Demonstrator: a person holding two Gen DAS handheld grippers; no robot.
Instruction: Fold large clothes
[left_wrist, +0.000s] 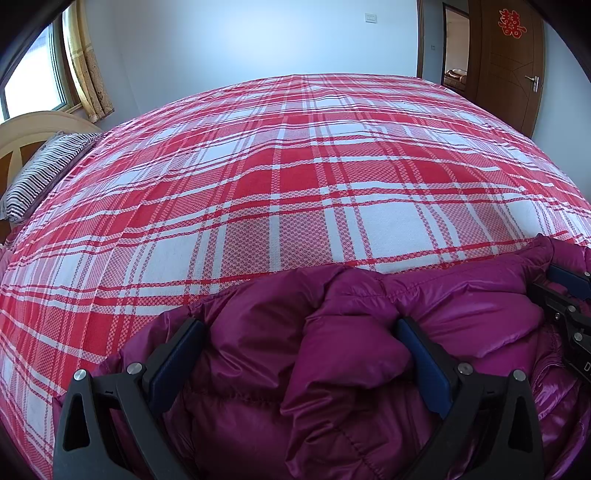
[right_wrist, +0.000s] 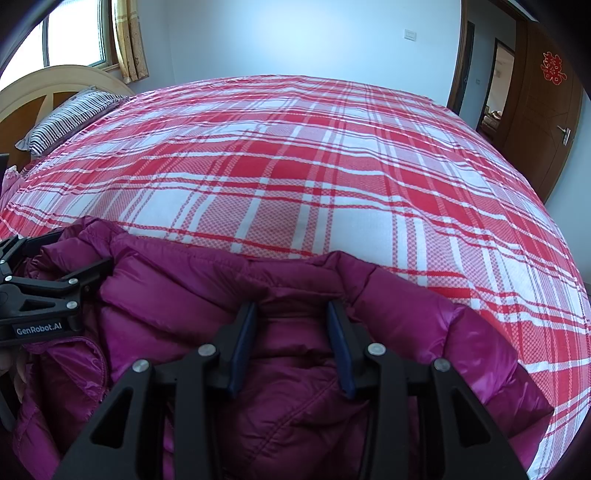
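Observation:
A magenta puffer jacket (left_wrist: 332, 369) lies bunched at the near edge of the bed, also in the right wrist view (right_wrist: 295, 387). My left gripper (left_wrist: 301, 328) has its jaws wide apart with a thick fold of the jacket bulging between the fingers. My right gripper (right_wrist: 291, 314) has its jaws partly open, with a narrower fold of the jacket between the blue pads. The right gripper shows at the right edge of the left wrist view (left_wrist: 565, 295). The left gripper shows at the left of the right wrist view (right_wrist: 74, 273), on the jacket's edge.
The bed is covered by a red and white plaid sheet (left_wrist: 295, 166), wide and flat beyond the jacket. A striped pillow (left_wrist: 44, 170) and a wooden headboard (left_wrist: 22, 136) are at the far left. A brown door (left_wrist: 513, 66) stands at the far right.

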